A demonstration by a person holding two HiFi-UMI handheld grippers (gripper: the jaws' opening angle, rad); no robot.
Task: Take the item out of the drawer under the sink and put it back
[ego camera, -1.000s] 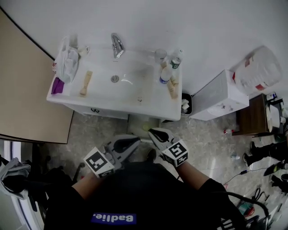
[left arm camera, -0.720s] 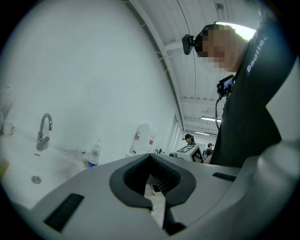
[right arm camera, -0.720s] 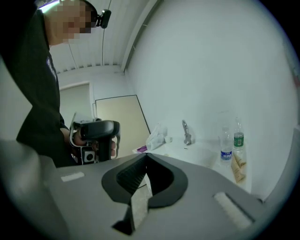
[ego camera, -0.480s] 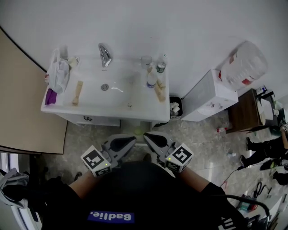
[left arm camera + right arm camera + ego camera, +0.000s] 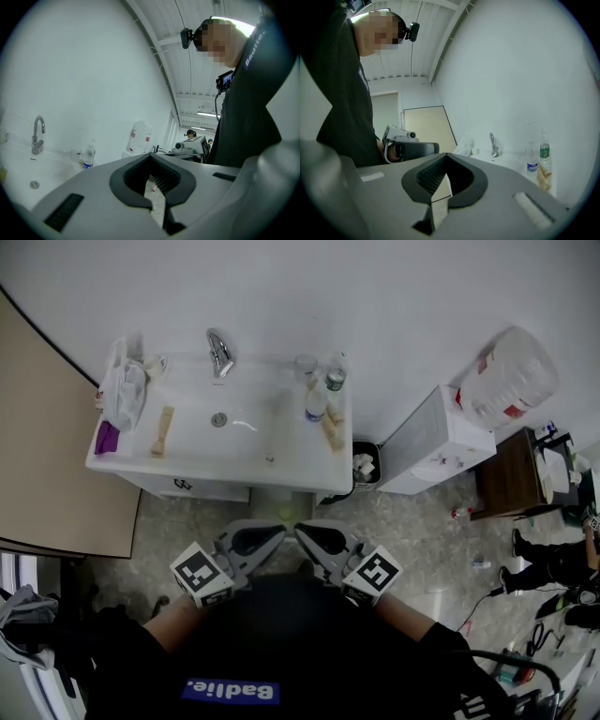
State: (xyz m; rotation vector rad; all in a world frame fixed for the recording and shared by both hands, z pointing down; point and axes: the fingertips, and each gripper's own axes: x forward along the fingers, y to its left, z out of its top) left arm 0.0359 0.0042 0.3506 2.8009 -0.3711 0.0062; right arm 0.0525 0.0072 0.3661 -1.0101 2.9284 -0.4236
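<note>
- where's the item?
- it can't be seen. the drawer [image 5: 220, 490] under the sink [image 5: 281, 457] shows only its white front, flush with the cabinet, with a small dark handle [image 5: 183, 486] on it
- and the grippers?
- both are low, close against the person's dark top [image 5: 281, 643], well apart from the drawer, over the floor [image 5: 187, 526]. the left gripper [image 5: 279, 533] and the right gripper [image 5: 300, 531] point towards the sink, with their tips just beside each other
- are they holding anything?
- no. in the left gripper view the left gripper [image 5: 151, 157] has its jaws closed, tips meeting, and only floor shows through the oval gap behind the tips. the right gripper [image 5: 446, 154] is the same in the right gripper view: tips together, gap bare
- what's on the sink?
- a tap [image 5: 218, 352] at the back, a crumpled plastic bag [image 5: 124, 390] at the left end with something purple [image 5: 105, 440] in front of it, and a pale stick-like thing [image 5: 162, 430] beside the basin. bottles [image 5: 316, 406] stand at the back right corner
- and around it?
- a small dark bin [image 5: 364, 465] just beside the cabinet's right side, then a white box [image 5: 441, 442], and a big water jug [image 5: 511, 376] further right. a beige panel [image 5: 56, 446] is on the left
</note>
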